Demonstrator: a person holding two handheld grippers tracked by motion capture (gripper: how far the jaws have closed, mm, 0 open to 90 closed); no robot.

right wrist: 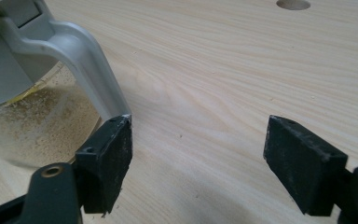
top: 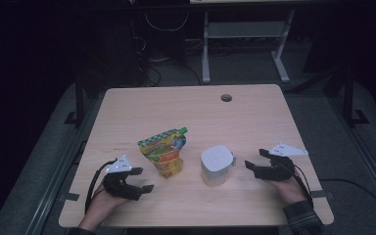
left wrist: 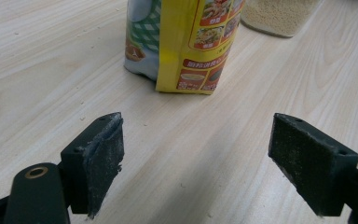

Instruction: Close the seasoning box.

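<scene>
At the left of the table (top: 254, 105), near its front edge, we see the left gripper (top: 144, 179) held low in the person's left hand (top: 102, 205). Its jaws stand well apart with only bare wood between them, and the left gripper view shows the two black pads (left wrist: 103, 156) pointing toward the pouch with a clear stretch of table before it.

Just right of that gripper, and a little farther from us, stands the pouch (top: 165, 152), upright on its base. It is yellow and green with printed pictures of food and a green cap at its upper right corner. In the left gripper view its lower part (left wrist: 186, 44) rises ahead of the jaws, and behind it to the right we see the bottom of the clear container (left wrist: 279, 16) with pale grains inside.

Right of the pouch, near but not touching it, stands that container (top: 216, 165), with a white lid and a handle on its right side. In the right gripper view the grey handle (right wrist: 81, 58) curves down just beside the left jaw's tip; we cannot tell whether they touch.

At the right, the right gripper (top: 255, 160) lies in the person's right hand (top: 289, 188), pointing left at the container. Its jaws stand wide apart, and nothing is between them but table. Far back on the table we see a round hole (top: 226, 98).
</scene>
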